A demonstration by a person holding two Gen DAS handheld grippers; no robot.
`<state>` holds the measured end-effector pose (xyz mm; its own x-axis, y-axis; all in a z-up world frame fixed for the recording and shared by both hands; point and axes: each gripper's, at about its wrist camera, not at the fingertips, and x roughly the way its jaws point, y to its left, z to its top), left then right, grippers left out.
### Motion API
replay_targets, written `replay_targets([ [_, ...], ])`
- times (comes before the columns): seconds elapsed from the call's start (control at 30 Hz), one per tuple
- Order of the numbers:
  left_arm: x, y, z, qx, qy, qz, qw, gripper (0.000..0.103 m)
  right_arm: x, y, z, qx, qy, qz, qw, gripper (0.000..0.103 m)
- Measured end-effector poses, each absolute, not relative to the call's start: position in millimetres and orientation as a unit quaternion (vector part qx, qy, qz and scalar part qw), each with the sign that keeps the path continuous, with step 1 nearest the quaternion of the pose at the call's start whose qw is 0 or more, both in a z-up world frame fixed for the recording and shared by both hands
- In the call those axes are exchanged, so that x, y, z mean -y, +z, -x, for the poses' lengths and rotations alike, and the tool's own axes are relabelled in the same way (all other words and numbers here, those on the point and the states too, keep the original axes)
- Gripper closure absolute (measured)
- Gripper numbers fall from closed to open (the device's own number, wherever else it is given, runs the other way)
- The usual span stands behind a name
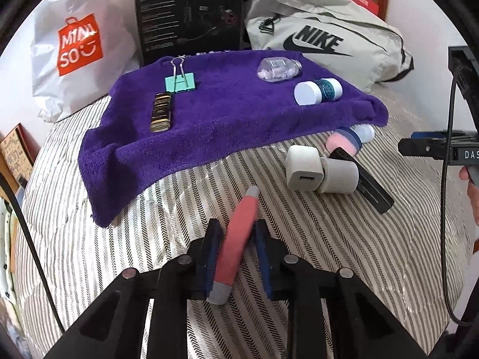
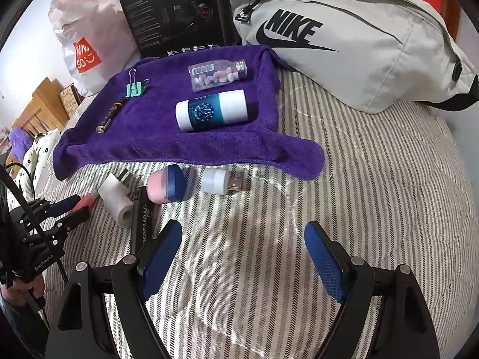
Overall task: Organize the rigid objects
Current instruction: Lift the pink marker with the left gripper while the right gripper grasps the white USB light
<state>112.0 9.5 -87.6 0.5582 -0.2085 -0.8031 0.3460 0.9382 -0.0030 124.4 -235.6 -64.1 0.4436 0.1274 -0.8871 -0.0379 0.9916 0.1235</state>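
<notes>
in the left wrist view the left gripper [image 1: 235, 239] sits at lower centre, its blue pads pressed onto a pink tube with grey ends [image 1: 236, 239] that runs lengthwise between them, tip pointing up the frame over the striped bedcover [image 1: 329, 254]. right of centre lie a white usb charger cube [image 1: 304, 172], a grey cylinder [image 1: 339, 176] touching it, and a long black box [image 1: 368, 179] behind them.

in the right wrist view the right gripper [image 2: 242, 257] fills the bottom, jaws spread wide with only bedcover between them. just above it lie a pink and blue capped piece [image 2: 166, 184] and a small white usb plug light [image 2: 220, 182].

the purple towel [image 2: 149, 143] spreads across the upper middle, holding a mint binder clip [image 2: 134, 88], a dark gold-lettered stick [image 2: 110, 115], a clear pill bottle [image 2: 217, 74] and a white and teal container [image 2: 211, 110]. a grey nike bag [image 2: 344, 39] lies upper right, a miniso bag [image 2: 86, 53] upper left.
</notes>
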Motion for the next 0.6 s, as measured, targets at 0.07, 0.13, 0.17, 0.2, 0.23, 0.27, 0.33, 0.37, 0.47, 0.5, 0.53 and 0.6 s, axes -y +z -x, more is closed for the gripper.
replay_targets([
  [0.07,-10,-88,-111,-0.439,-0.150,-0.071,0.883,0.082,239,-66,-126,-0.526,0.046,-0.047,0.848,0.020],
  [0.13,-12,-88,-110,-0.435,-0.146,-0.063,0.886,0.083,241,-67,-126,-0.527,0.046,-0.053,0.847,0.020],
  [0.17,-13,-89,-109,-0.432,-0.144,-0.057,0.889,0.083,241,-68,-127,-0.528,0.046,-0.054,0.846,0.020],
  [0.2,-13,-89,-108,-0.428,-0.142,-0.054,0.891,0.083,241,-69,-127,-0.528,0.046,-0.055,0.846,0.020],
  [0.23,-14,-90,-107,-0.424,-0.139,-0.050,0.893,0.083,240,-70,-127,-0.529,0.048,-0.055,0.845,0.020],
  [0.27,-13,-90,-106,-0.423,-0.137,-0.051,0.894,0.083,240,-71,-127,-0.530,0.051,-0.057,0.845,0.020],
  [0.33,-13,-90,-106,-0.422,-0.131,-0.050,0.896,0.085,240,-74,-127,-0.532,0.051,-0.058,0.843,0.020],
  [0.37,-14,-90,-106,-0.422,-0.129,-0.047,0.896,0.086,239,-74,-127,-0.533,0.050,-0.057,0.843,0.020],
  [0.47,-19,-90,-107,-0.425,-0.125,-0.028,0.896,0.086,239,-73,-125,-0.529,0.049,-0.052,0.846,0.020],
  [0.5,-21,-90,-107,-0.426,-0.123,-0.021,0.896,0.086,240,-71,-124,-0.522,0.048,-0.052,0.850,0.020],
  [0.53,-23,-90,-108,-0.428,-0.121,-0.016,0.895,0.086,241,-70,-124,-0.518,0.049,-0.054,0.852,0.020],
  [0.6,-23,-90,-107,-0.427,-0.118,-0.015,0.896,0.086,243,-69,-124,-0.512,0.053,-0.062,0.855,0.020],
])
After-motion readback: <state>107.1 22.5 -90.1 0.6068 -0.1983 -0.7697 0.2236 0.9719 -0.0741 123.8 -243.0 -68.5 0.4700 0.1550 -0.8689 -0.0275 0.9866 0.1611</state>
